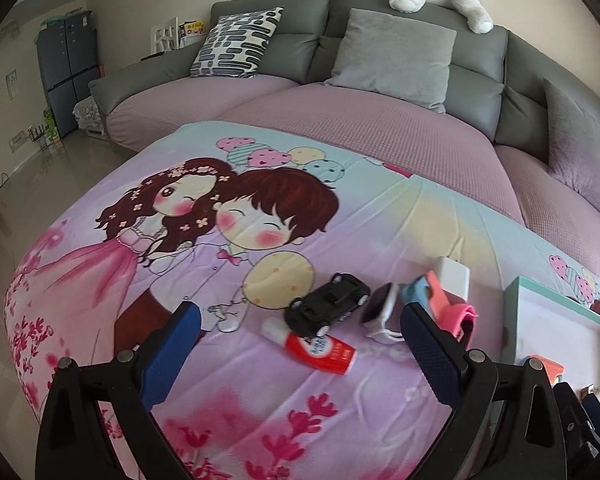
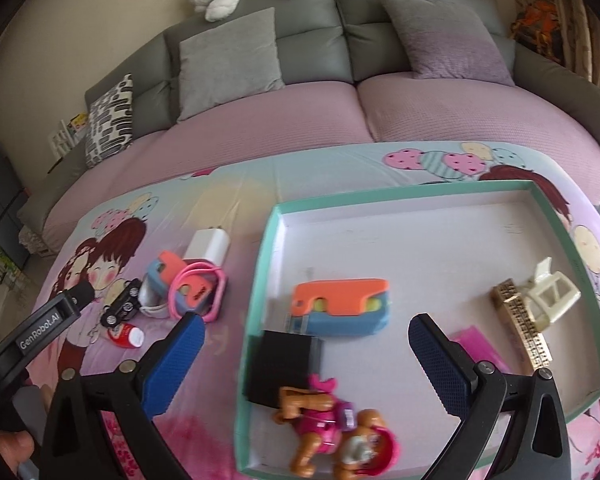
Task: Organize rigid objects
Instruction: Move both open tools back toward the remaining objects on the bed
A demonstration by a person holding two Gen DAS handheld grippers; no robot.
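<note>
A cartoon-print blanket (image 1: 260, 380) covered the table before a grey sofa (image 1: 380, 40); the teal-rimmed tray (image 2: 560, 412) held toys; both claws, left gripper (image 1: 300, 344) and right gripper (image 2: 306, 354), gaped wide, empty.

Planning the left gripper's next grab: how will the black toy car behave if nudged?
The black toy car sits on wheels, so it will probably roll. It leans on the red-and-white tube, so it may shift that too.

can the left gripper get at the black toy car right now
Probably yes. The left gripper is open and empty, and the black toy car lies just ahead between its fingers. Only the red and white tube sits against the car's near side.
</note>
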